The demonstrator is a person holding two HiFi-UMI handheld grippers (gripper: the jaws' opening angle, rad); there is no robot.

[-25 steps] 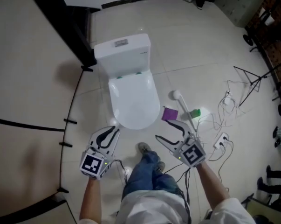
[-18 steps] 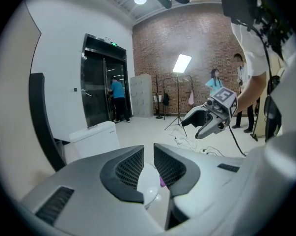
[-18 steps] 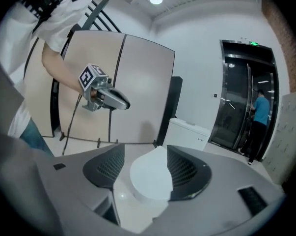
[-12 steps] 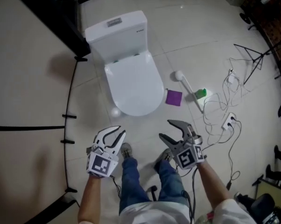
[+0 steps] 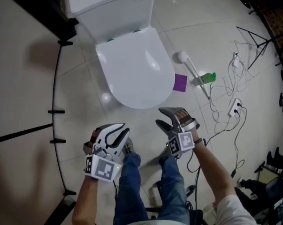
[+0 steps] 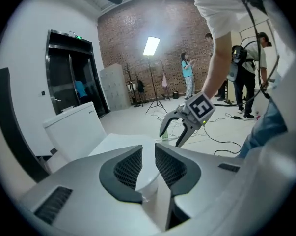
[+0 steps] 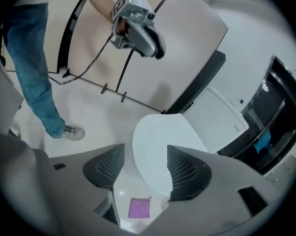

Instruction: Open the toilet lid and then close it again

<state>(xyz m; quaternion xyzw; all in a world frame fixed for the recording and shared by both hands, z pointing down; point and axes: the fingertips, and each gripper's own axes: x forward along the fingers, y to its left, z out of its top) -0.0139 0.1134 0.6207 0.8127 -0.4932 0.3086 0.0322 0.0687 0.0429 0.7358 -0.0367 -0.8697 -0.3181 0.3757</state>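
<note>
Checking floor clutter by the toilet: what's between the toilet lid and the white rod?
A purple cloth, lying flat, sits between the toilet lid and the white rod. The head view shows it best.

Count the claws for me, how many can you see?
2. The left claw is just in front of the closed toilet lid. The right claw is beside it, nearer the purple cloth. None seems hidden.

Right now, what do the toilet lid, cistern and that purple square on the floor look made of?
Toilet lid: smooth white, likely plastic; soft sheen, thin edge.
Cistern: hard glossy white, probably glazed ceramic; can't confirm.
Purple square: matte, flat, looks like cloth; no glare.
</note>
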